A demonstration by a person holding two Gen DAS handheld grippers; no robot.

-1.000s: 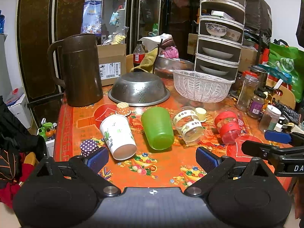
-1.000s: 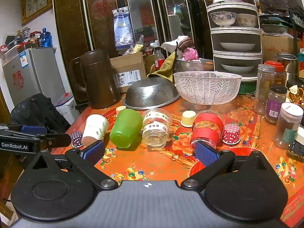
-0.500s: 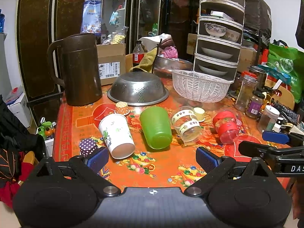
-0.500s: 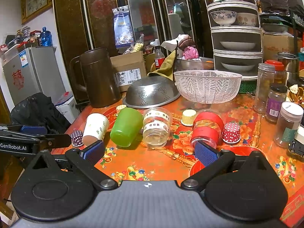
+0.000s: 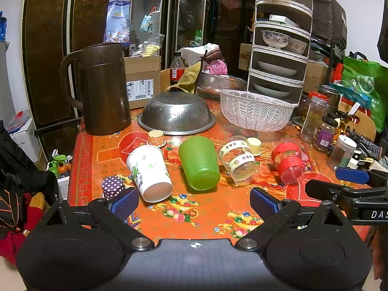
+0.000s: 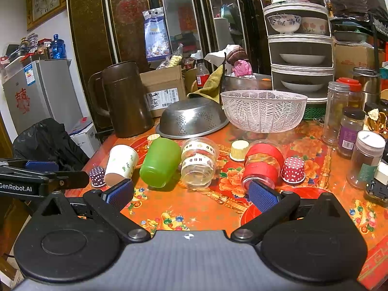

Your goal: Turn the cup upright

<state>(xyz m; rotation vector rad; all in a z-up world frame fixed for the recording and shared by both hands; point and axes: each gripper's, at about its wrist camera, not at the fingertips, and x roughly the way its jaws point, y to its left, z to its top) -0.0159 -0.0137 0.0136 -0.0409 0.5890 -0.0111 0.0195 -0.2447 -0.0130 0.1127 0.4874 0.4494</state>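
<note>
Several cups lie on their sides on the orange patterned table (image 5: 208, 215): a white paper cup (image 5: 149, 171) (image 6: 121, 165), a green plastic cup (image 5: 198, 162) (image 6: 160, 162), a clear cup with labelled bands (image 5: 238, 161) (image 6: 198, 163), and a clear cup with red bands (image 5: 288, 160) (image 6: 263, 163). My left gripper (image 5: 194, 201) is open and empty, a short way in front of the white and green cups. My right gripper (image 6: 191, 194) is open and empty, its right pad close to the red-banded cup.
Small cupcake liners stand around the cups: purple dotted (image 5: 112, 186), orange (image 5: 156, 137), yellow (image 6: 239, 149), red dotted (image 6: 293, 169). Behind are a brown jug (image 5: 101, 92), an upturned steel colander (image 5: 176, 112), a white basket (image 5: 255, 110), and jars (image 6: 349, 131) at the right.
Both grippers have crept slightly forward towards the cups. Both stay open and no cup has moved.
</note>
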